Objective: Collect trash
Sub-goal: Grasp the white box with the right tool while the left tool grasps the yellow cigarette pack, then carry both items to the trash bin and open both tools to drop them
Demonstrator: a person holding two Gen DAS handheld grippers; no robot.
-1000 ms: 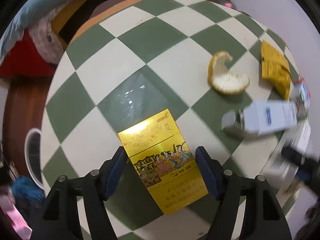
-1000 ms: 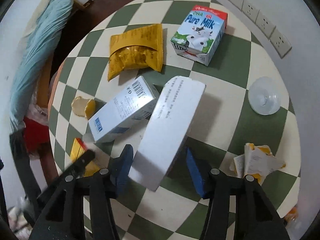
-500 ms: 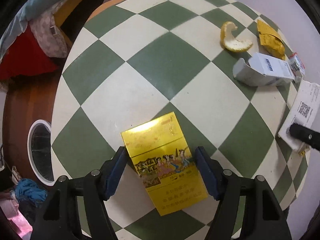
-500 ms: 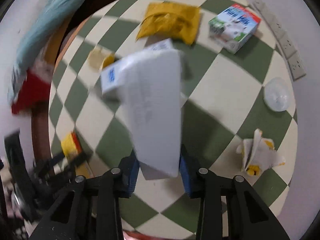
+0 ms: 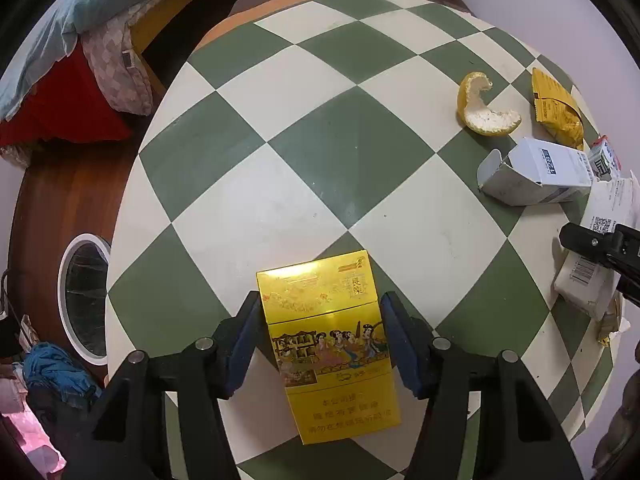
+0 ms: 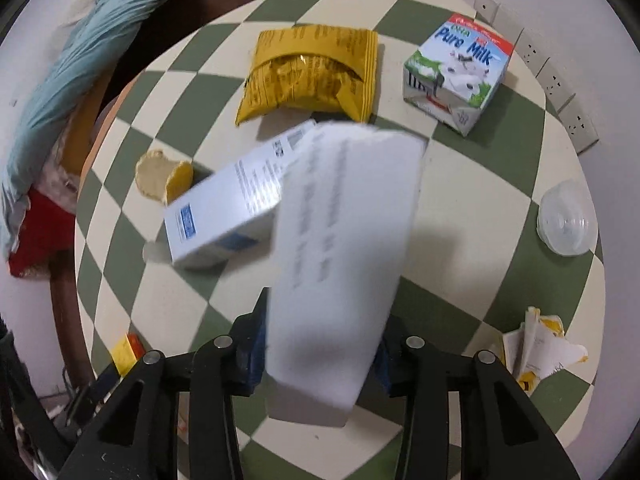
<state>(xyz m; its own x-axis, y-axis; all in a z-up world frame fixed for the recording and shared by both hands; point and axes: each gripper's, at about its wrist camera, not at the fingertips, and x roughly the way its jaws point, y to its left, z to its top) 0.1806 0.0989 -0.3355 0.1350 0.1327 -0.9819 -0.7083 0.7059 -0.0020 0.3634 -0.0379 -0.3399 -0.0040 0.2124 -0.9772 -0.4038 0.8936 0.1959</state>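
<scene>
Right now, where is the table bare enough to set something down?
The far-left checkered table is bare, between the gold cigarette pack, the orange peel and the table edge. Also a gap between the milk carton and the clear lid. It is crowded around the blue-white box and yellow snack bag.
</scene>
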